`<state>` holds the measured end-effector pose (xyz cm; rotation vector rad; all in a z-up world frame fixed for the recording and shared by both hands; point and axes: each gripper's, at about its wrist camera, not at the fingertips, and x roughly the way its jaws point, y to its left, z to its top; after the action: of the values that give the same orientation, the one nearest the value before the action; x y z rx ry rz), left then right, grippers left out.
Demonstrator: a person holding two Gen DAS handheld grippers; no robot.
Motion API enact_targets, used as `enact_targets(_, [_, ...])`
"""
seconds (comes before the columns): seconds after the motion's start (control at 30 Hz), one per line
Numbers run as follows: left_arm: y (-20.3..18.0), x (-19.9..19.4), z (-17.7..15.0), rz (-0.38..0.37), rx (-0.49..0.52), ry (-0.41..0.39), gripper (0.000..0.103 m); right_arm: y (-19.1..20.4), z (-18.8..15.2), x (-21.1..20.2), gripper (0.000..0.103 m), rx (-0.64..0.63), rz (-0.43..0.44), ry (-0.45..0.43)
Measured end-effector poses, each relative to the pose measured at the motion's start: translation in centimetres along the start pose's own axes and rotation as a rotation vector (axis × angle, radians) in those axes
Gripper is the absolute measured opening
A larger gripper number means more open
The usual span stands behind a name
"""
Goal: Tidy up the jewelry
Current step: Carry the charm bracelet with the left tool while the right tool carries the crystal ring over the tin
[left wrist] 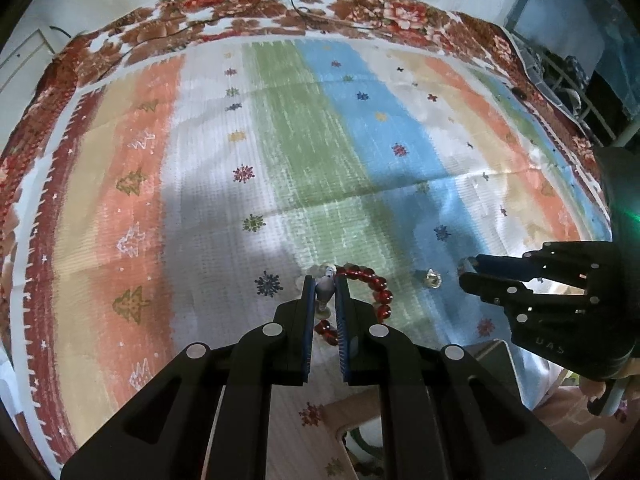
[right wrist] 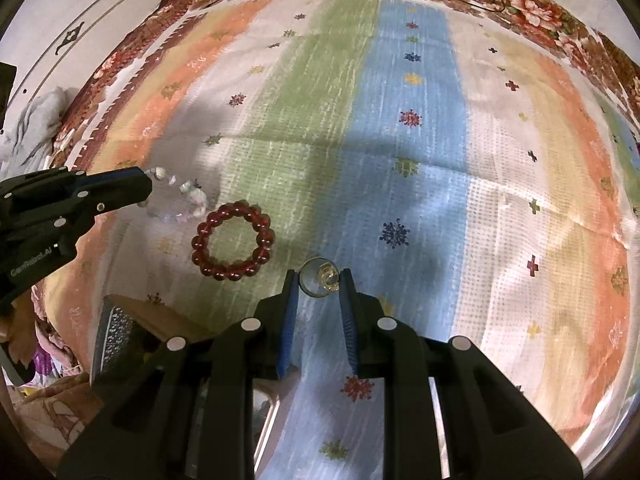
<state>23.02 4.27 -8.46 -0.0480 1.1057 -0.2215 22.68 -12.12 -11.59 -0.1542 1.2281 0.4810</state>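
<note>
A red bead bracelet (right wrist: 233, 242) lies flat on the striped cloth; it also shows behind my left fingers in the left wrist view (left wrist: 376, 288). My left gripper (left wrist: 325, 286) is shut on a pale clear-bead bracelet (left wrist: 325, 289), which hangs from its tips just left of the red one in the right wrist view (right wrist: 182, 200). A ring with a clear stone (right wrist: 324, 278) lies on the blue stripe between the tips of my open right gripper (right wrist: 319, 282). In the left wrist view the ring (left wrist: 432, 279) sits just left of the right gripper (left wrist: 466, 274).
A wooden jewelry box (left wrist: 352, 416) stands at the near edge under the grippers; its corner and mirror show in the right wrist view (right wrist: 160, 320). The striped cloth (right wrist: 400, 140) covers the table over a floral cloth (left wrist: 280, 4). Cables lie at the far edge.
</note>
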Motion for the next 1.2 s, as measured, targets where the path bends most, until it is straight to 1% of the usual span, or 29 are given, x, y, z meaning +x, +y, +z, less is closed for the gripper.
enact_targets(0.13, [-0.6,-1.0,-0.5,-0.005,0.005,-0.011,0.009,0.4,-0.4,-1.0,0.022,0.001,-0.011,-0.016])
enact_targets(0.23, [-1.1,-1.9,-0.9,-0.015,0.009,-0.023,0.01,0.6,-0.8,-1.6,0.022,-0.004,-0.036,-0.029])
enact_targets(0.4, [-2.1,-3.5,-1.5,-0.007,0.018,-0.054,0.01,0.9,-1.5,-2.7,0.022,-0.001,-0.056,-0.052])
enact_targets(0.5, [-2.6,-4.4,-1.8,-0.002,0.017,-0.075,0.01,1.4,-2.1,-3.6,0.022,-0.016,-0.09,-0.075])
enact_targets(0.7, [-3.7,-6.5,-3.0,0.018,0.018,-0.122,0.01,1.8,-3.3,-4.7,0.022,-0.017,-0.091,-0.094])
enact_targets(0.83, [-4.0,-8.3,-3.8,0.014,0.002,-0.167,0.01,2.1,-3.8,-5.8,0.022,-0.011,-0.075,-0.12])
enact_targets(0.93, [-4.4,-8.9,-4.4,0.017,0.007,-0.18,0.01,2.6,-4.3,-6.8,0.022,-0.017,-0.055,-0.136])
enact_targets(1.03, [-4.9,-9.4,-5.2,0.017,0.021,-0.188,0.01,3.2,-5.0,-7.5,0.022,-0.026,-0.021,-0.145])
enact_targets(1.1, [-5.2,-9.8,-5.7,0.016,0.025,-0.194,0.01,3.5,-5.6,-8.0,0.022,-0.023,0.026,-0.144])
enact_targets(1.2, [-5.5,-10.2,-6.4,0.011,0.028,-0.2,0.01,4.0,-6.3,-8.4,0.022,-0.028,0.053,-0.143])
